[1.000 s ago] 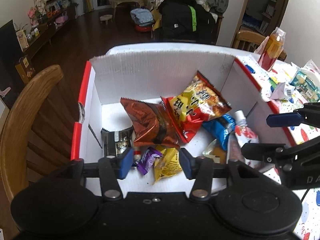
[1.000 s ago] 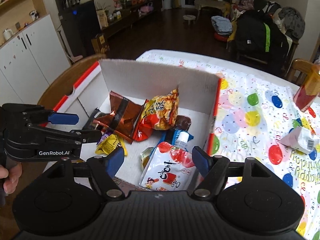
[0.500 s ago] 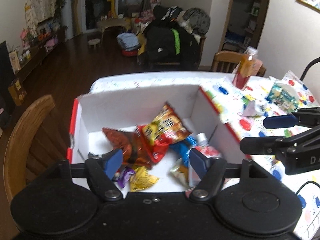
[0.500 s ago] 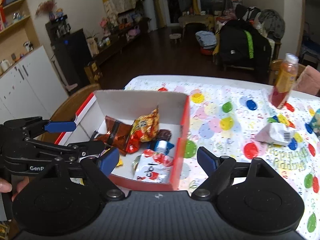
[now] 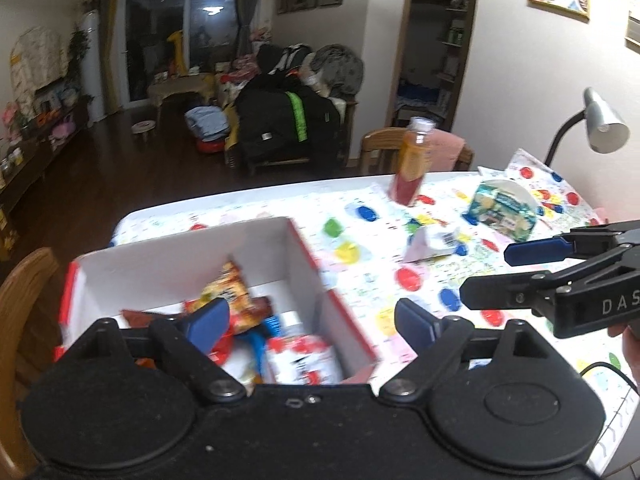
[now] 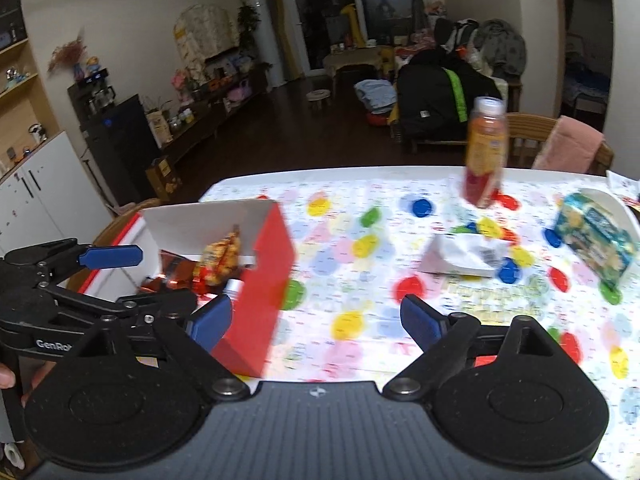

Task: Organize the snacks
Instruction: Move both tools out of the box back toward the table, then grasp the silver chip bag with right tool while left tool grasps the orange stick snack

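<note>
Since the earlier frames, both of our grippers had drawn back and up from the box, and their jaws had spread from half-closed to wide; the box had slid from the centre of each view toward the left. The worktop [image 6: 360,208], covered in a cloth printed with coloured balloons, filled most of both views. On its left end sat the red-and-white cardboard box [image 5: 304,256], open at the top, holding the snacks: a yellow-and-red chip bag [image 5: 232,292] leaned against a brown foil bag [image 6: 176,270], with a red-and-white drink pouch [image 5: 300,360] near the front wall. Farther right on the cloth stood 1 upright juice bottle [image 6: 484,152]. A green snack pack [image 6: 592,240] lay near the right edge, and a crumpled white wrapper [image 6: 460,256] rested between it and the box, well apart from both. Our left gripper [image 5: 310,326] hovered over the box's front right corner, its jaws opening wide with nothing clamped between them. Our right gripper [image 6: 316,320] hung over the bare cloth just beside the box's red wall, its jaws likewise opening wide and holding nothing. A wooden chair [image 5: 24,304] stood at the box's left. Motion blur softened the finer print.
</note>
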Demonstrator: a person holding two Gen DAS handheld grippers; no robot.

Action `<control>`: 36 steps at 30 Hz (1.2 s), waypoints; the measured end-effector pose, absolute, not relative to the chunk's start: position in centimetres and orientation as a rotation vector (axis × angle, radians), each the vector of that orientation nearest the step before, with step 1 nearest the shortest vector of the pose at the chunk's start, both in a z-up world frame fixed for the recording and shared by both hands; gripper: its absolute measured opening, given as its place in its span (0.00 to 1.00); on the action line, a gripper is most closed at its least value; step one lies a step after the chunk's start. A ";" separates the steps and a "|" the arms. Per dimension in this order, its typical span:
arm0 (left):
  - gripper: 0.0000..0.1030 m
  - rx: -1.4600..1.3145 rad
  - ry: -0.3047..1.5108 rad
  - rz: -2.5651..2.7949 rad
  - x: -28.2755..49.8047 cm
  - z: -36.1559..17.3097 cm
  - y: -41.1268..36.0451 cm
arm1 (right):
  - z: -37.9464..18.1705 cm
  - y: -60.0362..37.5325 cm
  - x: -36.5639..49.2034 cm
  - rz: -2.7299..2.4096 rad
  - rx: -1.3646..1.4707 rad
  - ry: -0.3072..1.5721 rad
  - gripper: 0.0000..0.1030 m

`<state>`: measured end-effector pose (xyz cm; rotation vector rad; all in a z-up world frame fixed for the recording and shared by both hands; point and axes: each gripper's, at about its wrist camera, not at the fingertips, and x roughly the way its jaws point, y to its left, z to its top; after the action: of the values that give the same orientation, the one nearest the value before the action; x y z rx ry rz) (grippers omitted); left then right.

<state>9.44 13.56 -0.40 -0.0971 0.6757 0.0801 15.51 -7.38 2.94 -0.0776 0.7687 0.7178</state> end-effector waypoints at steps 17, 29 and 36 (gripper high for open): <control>1.00 -0.094 0.652 0.018 14.9 -2.6 1.5 | 0.1 -17.5 24.5 0.613 -0.081 0.805 0.96; 0.99 -0.079 0.725 0.008 18.7 -7.8 -3.0 | -2.6 -15.2 32.3 0.756 -0.238 0.840 0.96; 0.99 -0.089 0.772 0.009 20.0 -10.5 -4.0 | -4.3 -11.5 35.9 0.905 -0.389 0.825 0.96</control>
<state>20.01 -4.05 -10.46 -0.0886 0.7724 0.0093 35.94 -11.46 -4.35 -0.3892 0.8248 0.9052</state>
